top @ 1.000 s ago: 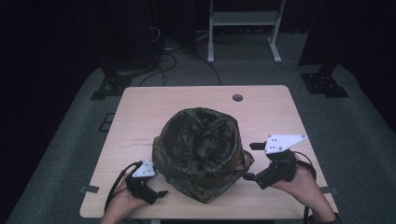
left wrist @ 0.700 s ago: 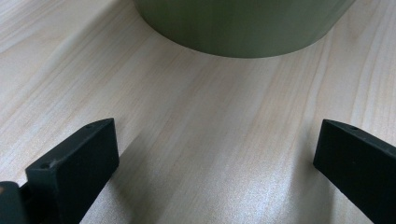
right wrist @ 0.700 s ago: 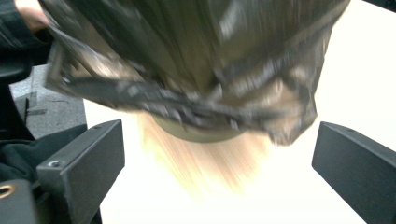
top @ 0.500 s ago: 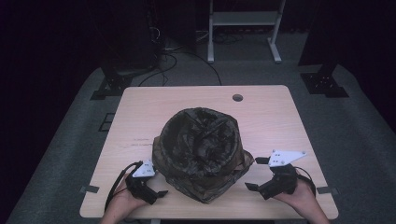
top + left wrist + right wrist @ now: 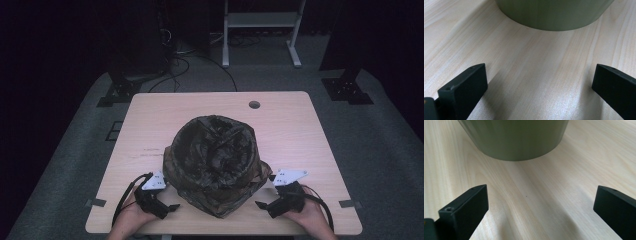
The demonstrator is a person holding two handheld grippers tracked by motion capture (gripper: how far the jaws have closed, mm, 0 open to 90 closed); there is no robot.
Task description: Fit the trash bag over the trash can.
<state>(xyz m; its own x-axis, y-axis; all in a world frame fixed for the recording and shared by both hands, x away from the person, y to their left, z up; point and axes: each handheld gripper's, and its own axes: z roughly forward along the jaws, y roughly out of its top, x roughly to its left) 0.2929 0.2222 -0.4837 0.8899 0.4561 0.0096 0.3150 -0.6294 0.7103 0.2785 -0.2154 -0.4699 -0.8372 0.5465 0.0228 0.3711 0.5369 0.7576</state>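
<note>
While the camouflage cloth (image 5: 215,162) lay heaped over a round green bin, it sat at the near middle of the wooden table (image 5: 295,130), its folds bunched on top and its hem spread on the wood close to the front edge. From the gripper views the bin's smooth green wall (image 5: 554,13) rose just ahead of the jaws, standing upright on the pale boards. On either side of the bundle the person's two tools rested low by the table's near edge: the left gripper (image 5: 167,207) beside the cloth's left hem, the right gripper (image 5: 264,206) beside its right hem, each pointing inward. Both stood wide open, jaws well apart, with nothing between them but bare wood. Neither touched the cloth, though both were near it. To my eye the work looked to be at the approach step, the hands settled on both flanks, ready to take the covering or the bin underneath. The next move would call for easing each tool inward until the jaws straddled a fold of cloth at the hem, then closing on both sides together so the bundle lifted evenly instead of dragging or tipping the bin. Beyond the table the dark floor held cables (image 5: 175,50) and a white stand (image 5: 260,30).
</note>
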